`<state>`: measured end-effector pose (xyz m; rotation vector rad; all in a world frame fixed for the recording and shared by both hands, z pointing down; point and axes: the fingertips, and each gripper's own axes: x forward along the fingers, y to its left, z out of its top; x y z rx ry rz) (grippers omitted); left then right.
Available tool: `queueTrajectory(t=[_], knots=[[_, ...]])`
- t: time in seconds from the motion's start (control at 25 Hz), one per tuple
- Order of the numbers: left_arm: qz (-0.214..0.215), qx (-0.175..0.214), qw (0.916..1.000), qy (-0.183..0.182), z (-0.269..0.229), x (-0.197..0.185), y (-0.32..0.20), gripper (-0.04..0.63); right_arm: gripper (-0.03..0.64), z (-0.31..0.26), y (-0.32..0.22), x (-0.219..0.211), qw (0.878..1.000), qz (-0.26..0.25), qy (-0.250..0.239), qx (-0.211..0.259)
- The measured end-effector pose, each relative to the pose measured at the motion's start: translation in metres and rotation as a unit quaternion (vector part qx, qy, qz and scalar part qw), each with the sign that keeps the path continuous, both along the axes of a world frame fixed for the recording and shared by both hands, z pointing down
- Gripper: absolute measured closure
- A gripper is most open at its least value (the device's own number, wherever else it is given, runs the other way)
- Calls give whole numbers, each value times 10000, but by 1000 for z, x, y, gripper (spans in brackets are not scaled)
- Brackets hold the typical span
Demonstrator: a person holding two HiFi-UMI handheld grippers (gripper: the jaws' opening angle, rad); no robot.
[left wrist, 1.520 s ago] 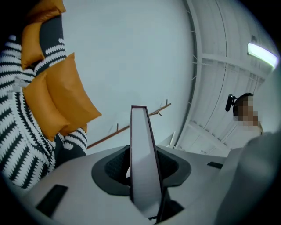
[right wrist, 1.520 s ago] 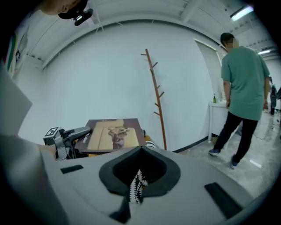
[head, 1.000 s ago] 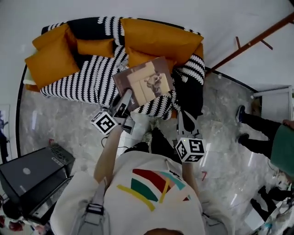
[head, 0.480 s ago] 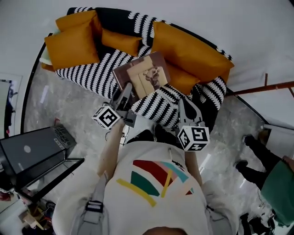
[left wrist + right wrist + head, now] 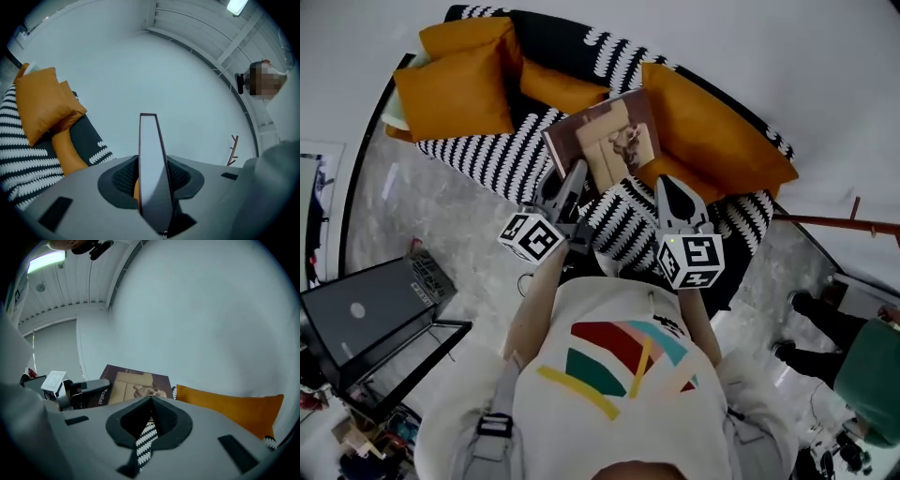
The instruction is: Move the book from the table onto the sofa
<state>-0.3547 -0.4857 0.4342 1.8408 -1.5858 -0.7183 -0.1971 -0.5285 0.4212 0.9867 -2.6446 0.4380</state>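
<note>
Book (image 5: 609, 141) is off the desk and over the sofa (image 5: 487, 155), cover facing up, with orange cushions (image 5: 712, 141) just behind it. Whether its far edge touches them cannot be told. The left gripper (image 5: 576, 176) holds it at the near edge, fingers (image 5: 117, 180) clamped on either face of the book, which shows edge-on between them. The right gripper (image 5: 667, 187) hangs just beside it over the striped seat, its fingers (image 5: 133, 420) closed together on nothing. Assessment: the carry is near its end and placement is not yet done. The next move calls for lowering the book flat onto the seat, then opening the left fingers only once it is fully supported.
</note>
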Motion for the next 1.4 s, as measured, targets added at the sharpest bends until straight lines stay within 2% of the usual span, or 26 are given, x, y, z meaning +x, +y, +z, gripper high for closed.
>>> queueTrajectory(t=[0.08, 0.24, 0.44, 0.64, 0.76, 0.84, 0.96, 1.08, 1.16, 1.28, 1.36, 1.4], knots=[[112, 1, 9999, -3, -1, -21, -18, 442, 604, -1, -15, -31, 10000, 61, 49, -6], [410, -204, 9985, -310, 3, -67, -50, 442, 604, -8, -35, -90, 9994, 338, 36, -76], [627, -377, 9972, -168, 21, -120, -87, 442, 604, -1, -43, -137, 9978, 580, 259, -173], [1055, -728, 9915, -222, 62, -133, -128, 442, 604, 27, -62, -150, 9929, 977, 491, -469], [1272, -977, 9863, -389, 95, -131, -149, 442, 604, 46, -73, -146, 9891, 1186, 573, -660], [1312, -1150, 9835, -484, 122, -133, -164, 442, 604, 65, -78, -142, 9874, 1195, 626, -821], [1435, -1466, 9778, -430, 165, -135, -182, 442, 604, 105, -81, -133, 9833, 1092, 741, -1253], [1791, -1700, 9682, -406, 208, -130, -203, 442, 604, 155, -93, -128, 9756, 904, 963, -1755], [2104, -1883, 9582, -459, 239, -123, -218, 442, 604, 179, -104, -128, 9733, 775, 1126, -1845], [2649, -2233, 9342, -845, 278, -117, -234, 442, 604, 200, -118, -135, 9725, 641, 1259, -1850], [2922, -2483, 9195, -864, 294, -116, -243, 442, 604, 206, -125, -143, 9726, 614, 1241, -1870], [3001, -2583, 9148, -799, 299, -116, -248, 442, 604, 206, -128, -147, 9728, 602, 1221, -1872]])
